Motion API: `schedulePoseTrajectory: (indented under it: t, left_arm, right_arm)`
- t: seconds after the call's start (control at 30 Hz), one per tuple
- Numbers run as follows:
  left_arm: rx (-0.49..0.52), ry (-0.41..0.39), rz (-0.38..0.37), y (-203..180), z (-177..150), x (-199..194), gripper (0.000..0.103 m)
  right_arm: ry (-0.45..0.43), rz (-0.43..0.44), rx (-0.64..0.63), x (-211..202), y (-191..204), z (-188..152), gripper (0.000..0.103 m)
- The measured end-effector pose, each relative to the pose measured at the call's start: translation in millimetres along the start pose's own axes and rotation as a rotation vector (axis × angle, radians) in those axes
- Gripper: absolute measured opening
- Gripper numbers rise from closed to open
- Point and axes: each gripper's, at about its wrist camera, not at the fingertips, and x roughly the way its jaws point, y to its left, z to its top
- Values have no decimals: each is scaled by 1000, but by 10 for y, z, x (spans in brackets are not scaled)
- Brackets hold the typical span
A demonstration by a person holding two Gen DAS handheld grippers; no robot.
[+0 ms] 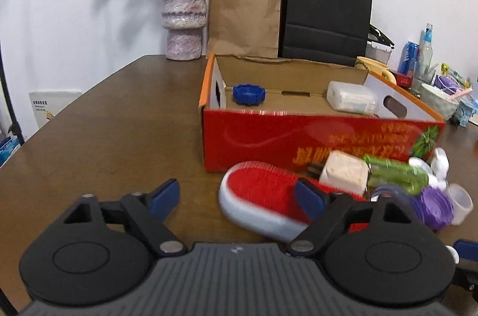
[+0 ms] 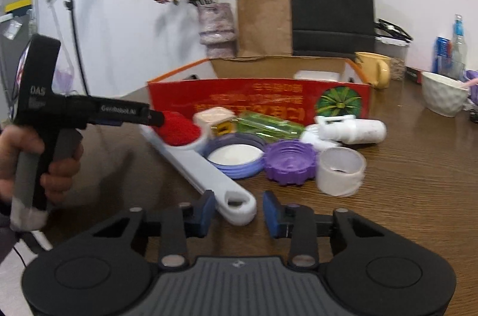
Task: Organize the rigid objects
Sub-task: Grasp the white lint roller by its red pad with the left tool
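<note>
Right gripper straddles the brush handle, jaws not yet pinching.
Left gripper gapes, apparently empty, beside the bristles; close squarely, then lift level toward the red box.

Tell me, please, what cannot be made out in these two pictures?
- Brush handle: left wrist view, hidden behind the left gripper.
- Blue cap in the red box: right wrist view, hidden by the box's near wall.
- Box lettering: both views, blurred.
- Bottles: right wrist view, labels too small.
</note>
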Motion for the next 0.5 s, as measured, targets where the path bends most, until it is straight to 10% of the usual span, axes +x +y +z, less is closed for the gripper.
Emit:
schedulePoseTrajectory:
  t: [0.27,0.5]
  left_arm:
    - [-43,0,-56,-9,-17,23,54]
    - [-88,-16,-28,-32,-180,-182,53]
  right_arm:
    - [6,-26,29,155,-124,76,36]
    - [-27,-28,84,130,-183,185,35]
